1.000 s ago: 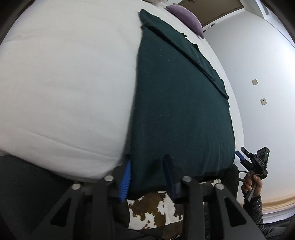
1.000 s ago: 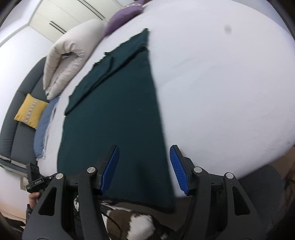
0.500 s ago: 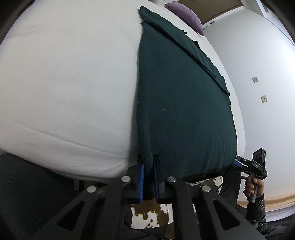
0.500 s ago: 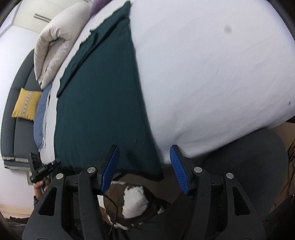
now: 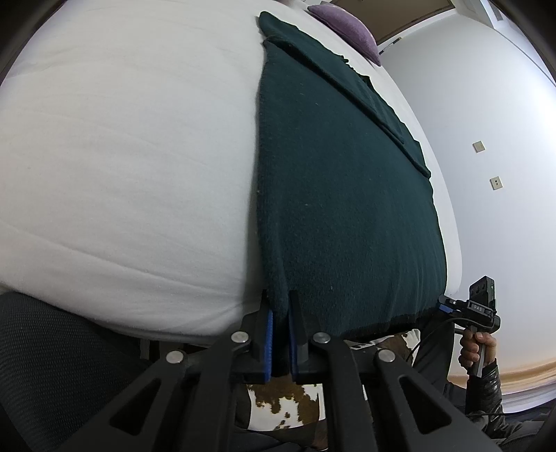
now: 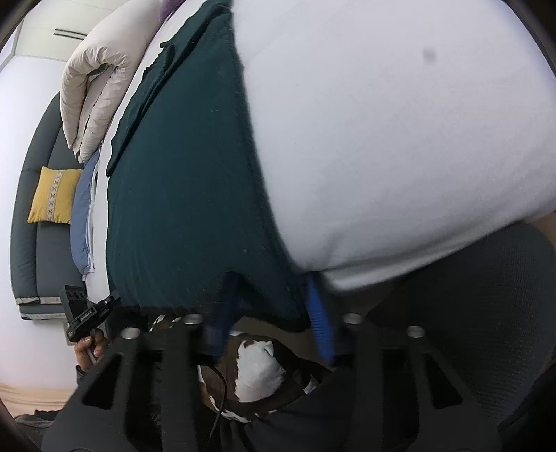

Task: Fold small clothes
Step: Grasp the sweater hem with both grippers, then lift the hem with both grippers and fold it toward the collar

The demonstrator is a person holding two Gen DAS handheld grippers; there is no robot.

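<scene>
A dark green garment (image 5: 347,208) (image 6: 187,191) lies flat on the white bed (image 5: 121,156), its far part folded over. My left gripper (image 5: 280,320) is shut on the garment's near left corner at the bed's edge. It also shows at the lower left of the right wrist view (image 6: 111,299). My right gripper (image 6: 271,313) is blurred and its jaws are closing. The garment's near right corner hangs between them, and the pads still stand apart. In the left wrist view the right gripper (image 5: 444,307) sits at that corner, held by a hand (image 5: 476,351).
A purple pillow (image 5: 344,24) lies at the bed's far end. A folded beige duvet (image 6: 97,87), a blue cloth (image 6: 81,222) and a grey sofa with a yellow cushion (image 6: 54,198) lie to the left. A brown-and-white patterned lap (image 6: 257,375) and dark mesh chair (image 6: 469,295) are below.
My left jaws closed onto the garment's near left corner. My right gripper dropped to the bed's near edge, and its jaws narrowed around the near right corner.
</scene>
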